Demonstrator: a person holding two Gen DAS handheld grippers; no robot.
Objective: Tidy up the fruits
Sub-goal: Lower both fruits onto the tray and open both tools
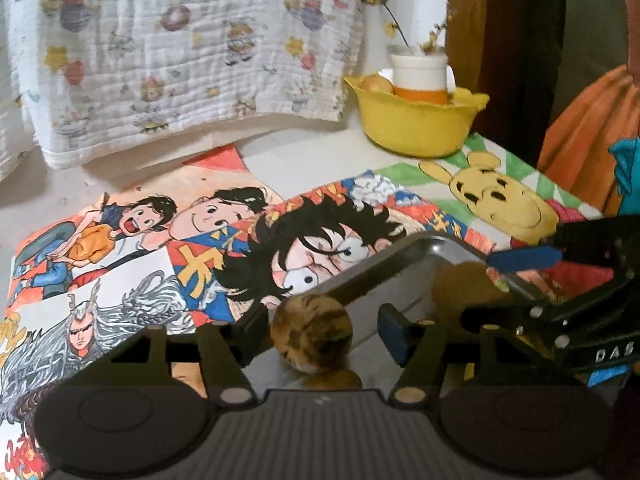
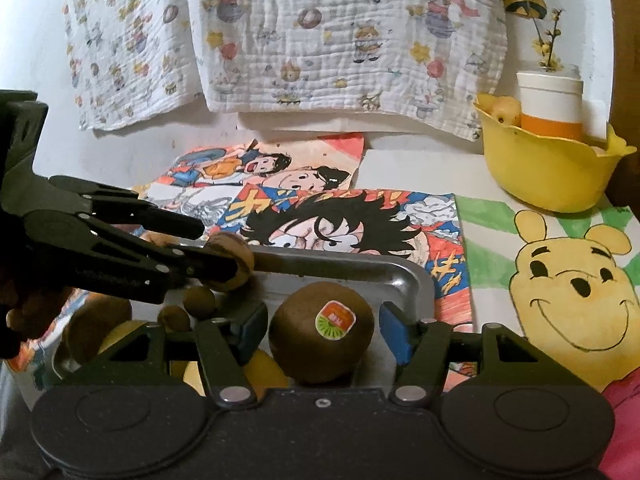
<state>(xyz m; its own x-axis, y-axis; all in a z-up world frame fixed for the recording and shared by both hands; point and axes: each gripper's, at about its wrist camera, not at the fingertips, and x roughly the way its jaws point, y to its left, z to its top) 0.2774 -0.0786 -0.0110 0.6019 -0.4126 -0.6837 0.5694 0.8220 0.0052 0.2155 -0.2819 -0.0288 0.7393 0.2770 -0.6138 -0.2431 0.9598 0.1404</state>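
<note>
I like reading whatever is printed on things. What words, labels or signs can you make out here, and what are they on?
"DAS": white letters on the right gripper body, cut off by the picture's edge.
Kiwi sticker: print too small to read.
Comic drawing: large yellow characters, stylized, not readable with certainty.
Yellow bowl, white-and-orange cup: no text visible.

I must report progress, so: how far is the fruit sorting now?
Done: small brown fruits lie in the metal tray. In hand: the kiwi sits there between the open jaws of the right gripper; a striped fruit between those of the left gripper. Left: maybe the yellowish fruit in the yellow bowl.
</note>
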